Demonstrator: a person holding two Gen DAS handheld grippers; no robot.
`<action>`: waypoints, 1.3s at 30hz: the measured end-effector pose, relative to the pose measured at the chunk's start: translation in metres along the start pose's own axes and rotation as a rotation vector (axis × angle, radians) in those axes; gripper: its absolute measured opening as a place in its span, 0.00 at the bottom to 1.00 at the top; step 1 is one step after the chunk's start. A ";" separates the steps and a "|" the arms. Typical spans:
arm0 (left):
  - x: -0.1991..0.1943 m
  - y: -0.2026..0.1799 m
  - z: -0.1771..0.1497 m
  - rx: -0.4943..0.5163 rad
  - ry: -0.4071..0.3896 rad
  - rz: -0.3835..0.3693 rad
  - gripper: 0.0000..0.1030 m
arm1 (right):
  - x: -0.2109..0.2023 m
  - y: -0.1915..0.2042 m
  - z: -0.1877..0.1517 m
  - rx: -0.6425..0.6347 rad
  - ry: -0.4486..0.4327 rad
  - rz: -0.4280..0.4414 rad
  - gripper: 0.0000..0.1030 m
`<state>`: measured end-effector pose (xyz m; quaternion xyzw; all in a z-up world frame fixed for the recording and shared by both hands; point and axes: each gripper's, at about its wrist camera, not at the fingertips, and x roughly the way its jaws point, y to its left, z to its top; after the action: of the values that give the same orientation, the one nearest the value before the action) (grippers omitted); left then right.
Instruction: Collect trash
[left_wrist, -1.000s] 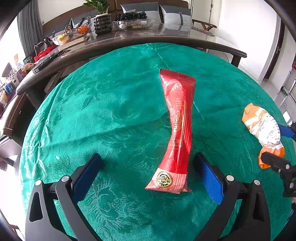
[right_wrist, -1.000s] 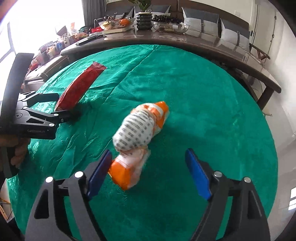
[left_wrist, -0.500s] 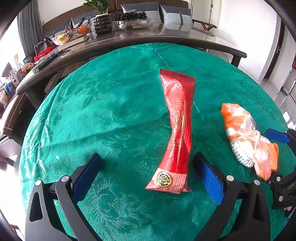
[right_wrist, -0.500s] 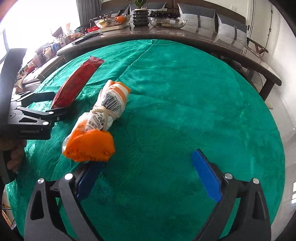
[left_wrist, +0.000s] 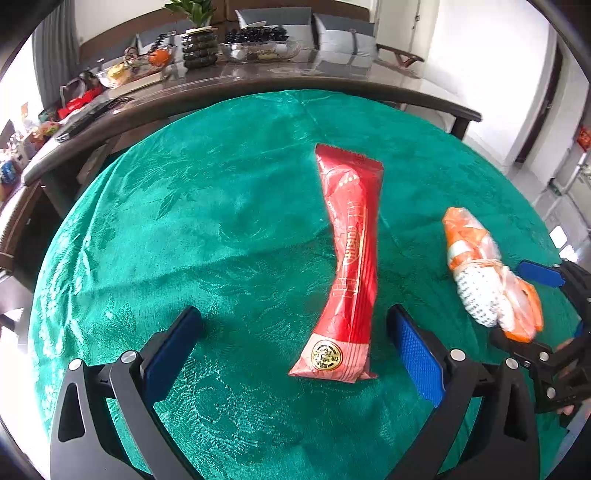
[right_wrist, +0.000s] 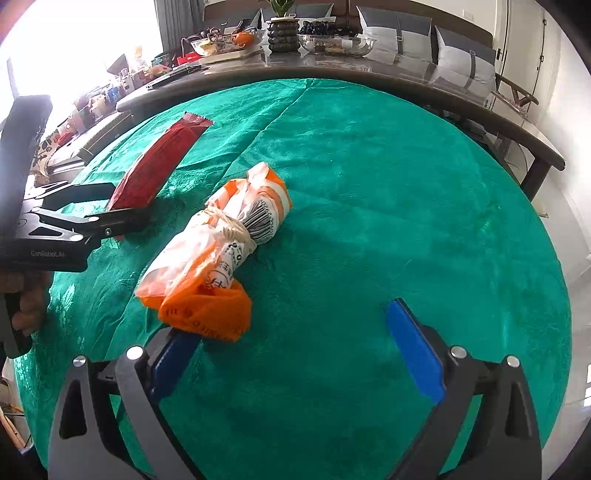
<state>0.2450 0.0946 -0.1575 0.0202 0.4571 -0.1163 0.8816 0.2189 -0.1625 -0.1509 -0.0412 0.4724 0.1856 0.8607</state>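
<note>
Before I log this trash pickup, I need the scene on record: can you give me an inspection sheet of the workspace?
Surface: round table under green cloth.
Job's things: red wrapper lying flat; orange-and-white tied bag beside it.
Clutter: nothing seen on the cloth.
Grippers: left gripper open, jaws astride the red wrapper's near end; right gripper open, bag over its left finger.
Cables: nothing seen.
Surroundings: dark table behind, with bowls and a plant.

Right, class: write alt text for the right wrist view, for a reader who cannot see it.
An orange-and-white bundle tied with string lies on a green tablecloth, its near end over the left finger of the open right gripper. The left gripper sits at a red wrapper.
</note>
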 end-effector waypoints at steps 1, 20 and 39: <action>-0.002 0.002 0.001 0.005 0.007 -0.031 0.95 | -0.005 0.002 0.003 0.014 0.006 0.046 0.92; 0.003 -0.015 0.024 0.047 0.077 -0.070 0.14 | -0.003 0.011 0.052 0.128 0.090 0.147 0.44; -0.062 -0.169 0.007 0.247 0.026 -0.335 0.09 | -0.140 -0.124 -0.059 0.349 -0.086 0.019 0.44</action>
<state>0.1788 -0.0595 -0.0911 0.0535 0.4478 -0.3161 0.8347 0.1485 -0.3311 -0.0807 0.1212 0.4606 0.1107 0.8723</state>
